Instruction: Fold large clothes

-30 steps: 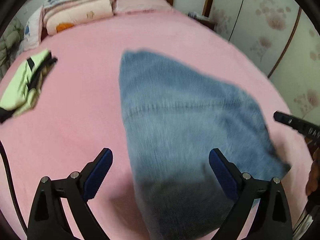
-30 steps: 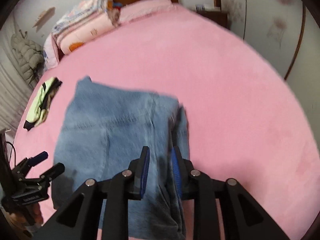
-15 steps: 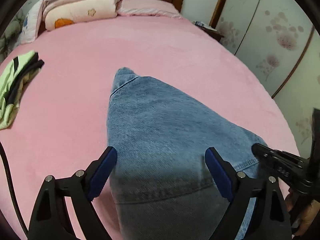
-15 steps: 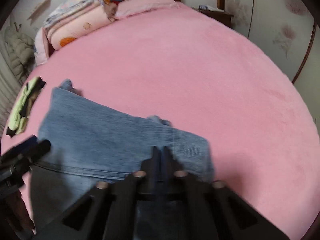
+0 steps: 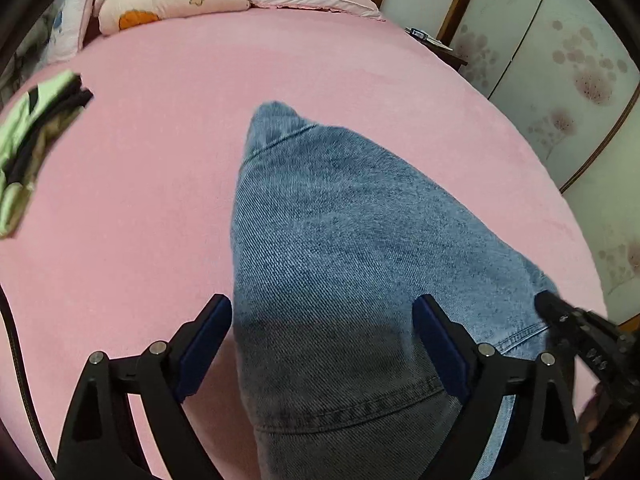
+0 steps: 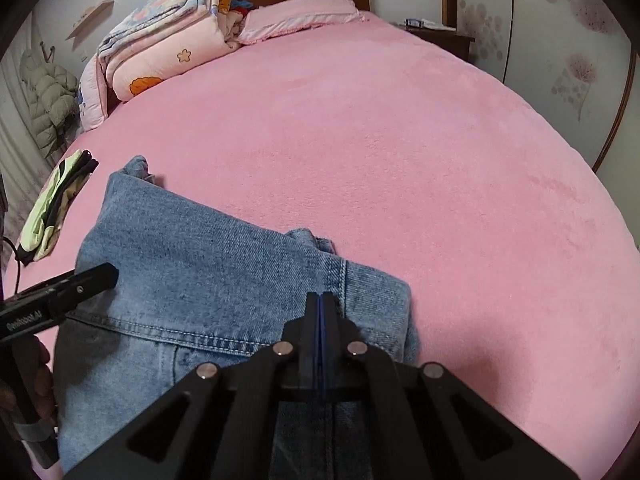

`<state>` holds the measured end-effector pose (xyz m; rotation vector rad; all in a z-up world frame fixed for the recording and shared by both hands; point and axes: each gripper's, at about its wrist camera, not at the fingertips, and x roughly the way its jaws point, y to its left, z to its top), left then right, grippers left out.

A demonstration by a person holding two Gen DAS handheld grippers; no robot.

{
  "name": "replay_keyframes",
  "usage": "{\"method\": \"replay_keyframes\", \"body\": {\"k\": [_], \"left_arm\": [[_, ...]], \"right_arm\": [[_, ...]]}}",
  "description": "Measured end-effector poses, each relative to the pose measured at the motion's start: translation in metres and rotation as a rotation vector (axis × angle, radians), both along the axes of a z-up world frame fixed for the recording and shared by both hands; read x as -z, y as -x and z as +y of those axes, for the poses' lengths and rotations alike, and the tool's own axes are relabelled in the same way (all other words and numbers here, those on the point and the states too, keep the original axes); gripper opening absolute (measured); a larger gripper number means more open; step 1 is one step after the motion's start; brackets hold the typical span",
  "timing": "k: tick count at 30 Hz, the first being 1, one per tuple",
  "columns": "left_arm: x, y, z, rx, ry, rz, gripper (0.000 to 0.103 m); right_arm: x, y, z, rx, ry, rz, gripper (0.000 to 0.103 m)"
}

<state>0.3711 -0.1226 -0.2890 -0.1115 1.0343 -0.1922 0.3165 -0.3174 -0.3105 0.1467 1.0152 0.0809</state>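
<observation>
Blue denim jeans (image 5: 340, 240) lie folded on the pink bed (image 5: 160, 160), with a stitched hem across the near part (image 6: 192, 336). My left gripper (image 5: 320, 312) is open low over the jeans' near left edge; its left finger is over the bedsheet and its right finger over the denim, gripping nothing. My right gripper (image 6: 322, 300) is shut, its tips over the fold near the jeans' right end. No cloth shows between its pads. In the left wrist view the right gripper (image 5: 550, 306) sits at the denim's right edge. A finger of the left gripper (image 6: 94, 276) reaches in from the left.
A folded green and black garment (image 5: 36, 140) lies at the bed's left side. Stacked quilts (image 6: 160, 52) and a pink pillow (image 6: 300, 16) sit by the wooden headboard. A nightstand (image 6: 436, 32) and wardrobe doors (image 5: 560, 60) stand to the right.
The jeans were moving and blurred; now they lie flat and still on the bed. Both grippers came down closer to them. The right gripper's fingers, apart around a denim fold before, have shut.
</observation>
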Motion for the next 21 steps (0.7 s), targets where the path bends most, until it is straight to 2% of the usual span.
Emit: {"method": "replay_keyframes", "body": {"k": [3, 6, 8, 10, 16, 20, 21], "left_arm": [[-0.014, 0.01, -0.01, 0.042, -0.083, 0.009, 0.092], [-0.025, 0.031, -0.017, 0.082, -0.122, 0.048, 0.092], [-0.032, 0.042, -0.017, 0.083, -0.108, 0.071, 0.092], [-0.041, 0.057, -0.014, 0.075, -0.083, 0.084, 0.095], [-0.076, 0.097, -0.002, 0.057, -0.076, 0.072, 0.097], [-0.088, 0.106, 0.001, 0.047, -0.023, 0.1, 0.097], [-0.09, 0.108, 0.0, 0.057, -0.005, 0.125, 0.102]], "right_arm": [[-0.02, 0.004, -0.002, 0.011, 0.013, 0.014, 0.005], [-0.043, 0.018, -0.012, 0.011, -0.045, -0.005, 0.01], [-0.057, 0.03, -0.019, 0.023, -0.082, -0.01, 0.035], [-0.071, 0.043, -0.025, 0.037, -0.101, -0.031, 0.047], [-0.103, 0.078, -0.033, 0.048, -0.118, -0.048, 0.049], [-0.105, 0.092, -0.029, 0.041, -0.128, 0.036, 0.051], [-0.105, 0.096, -0.027, 0.034, -0.127, 0.051, 0.051]]}}
